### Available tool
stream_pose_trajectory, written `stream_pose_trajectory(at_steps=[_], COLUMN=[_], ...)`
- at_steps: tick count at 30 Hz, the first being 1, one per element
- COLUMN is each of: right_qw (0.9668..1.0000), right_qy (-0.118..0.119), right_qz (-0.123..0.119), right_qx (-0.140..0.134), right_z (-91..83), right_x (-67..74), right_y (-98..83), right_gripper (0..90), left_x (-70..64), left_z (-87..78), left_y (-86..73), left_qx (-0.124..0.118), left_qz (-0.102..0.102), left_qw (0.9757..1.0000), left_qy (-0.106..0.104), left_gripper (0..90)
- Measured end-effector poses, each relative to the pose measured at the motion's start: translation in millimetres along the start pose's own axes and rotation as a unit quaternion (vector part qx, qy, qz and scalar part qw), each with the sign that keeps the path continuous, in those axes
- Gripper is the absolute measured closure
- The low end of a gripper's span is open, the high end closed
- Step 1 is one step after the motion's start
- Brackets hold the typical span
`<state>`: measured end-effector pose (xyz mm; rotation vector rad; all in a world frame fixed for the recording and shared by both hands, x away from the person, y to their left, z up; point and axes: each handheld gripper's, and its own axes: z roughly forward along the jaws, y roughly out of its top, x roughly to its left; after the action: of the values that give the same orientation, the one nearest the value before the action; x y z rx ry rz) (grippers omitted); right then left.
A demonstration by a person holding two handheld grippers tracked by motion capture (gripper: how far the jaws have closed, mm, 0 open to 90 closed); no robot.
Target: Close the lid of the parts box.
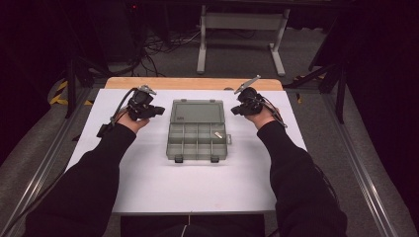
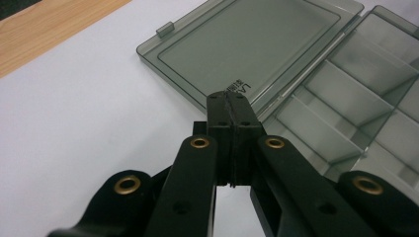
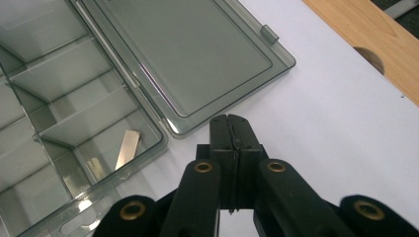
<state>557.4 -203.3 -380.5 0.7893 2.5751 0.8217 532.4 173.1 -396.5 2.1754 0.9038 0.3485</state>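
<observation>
A smoky clear compartment box [image 1: 196, 140] lies in the middle of the white mat with its lid [image 1: 195, 111] folded flat behind it. A small metal strip [image 1: 218, 134] rests in a right-hand compartment. The left gripper [image 1: 157, 110] hovers just left of the lid, jaws shut and holding nothing. The right gripper [image 1: 235, 109] hovers just right of the lid, also shut with nothing in it. In the left gripper view the shut gripper [image 2: 231, 97] points at the lid [image 2: 247, 47]. In the right gripper view the shut gripper [image 3: 231, 120] sits beside the lid's corner [image 3: 197, 54], with the metal strip [image 3: 127, 148] to its left.
The white mat [image 1: 148, 182] covers a wooden tabletop [image 1: 188, 82] whose far edge shows beyond it. Metal rails [image 1: 356, 168] run along both sides. A table frame [image 1: 242, 34] and cables [image 1: 158, 47] stand on the floor behind.
</observation>
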Motion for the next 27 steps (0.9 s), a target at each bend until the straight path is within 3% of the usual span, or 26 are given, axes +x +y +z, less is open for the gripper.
stream_pose_trajectory(at_steps=[4, 5, 12, 15, 18, 27], right_qw=[1.0000, 1.0000, 1.0000, 0.9998, 0.9998, 0.9999], right_qy=[0.000, 0.001, -0.007, -0.008, -0.005, 0.000], right_qz=[0.003, 0.005, -0.001, 0.005, 0.007, 0.011], right_qx=[0.001, 0.000, -0.004, -0.016, -0.017, -0.003], right_z=[5.0, 6.7, 13.1, 14.3, 16.5, 31.1], right_x=[-1.8, -2.3, -4.3, -5.6, -6.6, -7.5], right_y=[0.4, 0.5, 0.2, -1.2, -2.3, -8.0], right_gripper=[90.0, 90.0, 90.0, 90.0, 90.0, 90.0], left_x=[2.3, 4.4, 10.1, 12.5, 14.2, 17.3], left_z=[4.5, 8.9, 18.8, 21.8, 23.9, 38.0], left_y=[2.0, 2.8, 0.4, -2.8, -4.4, -9.2], left_qx=[0.003, 0.007, 0.018, 0.012, 0.011, 0.028], left_qz=[-0.004, 0.003, -0.011, -0.020, -0.018, -0.026], left_qw=[1.0000, 1.0000, 0.9998, 0.9996, 0.9997, 0.9991], left_qy=[-0.005, -0.003, -0.005, -0.019, -0.016, -0.016], left_gripper=[89.5, 89.6, 89.7, 89.7, 89.7, 89.8])
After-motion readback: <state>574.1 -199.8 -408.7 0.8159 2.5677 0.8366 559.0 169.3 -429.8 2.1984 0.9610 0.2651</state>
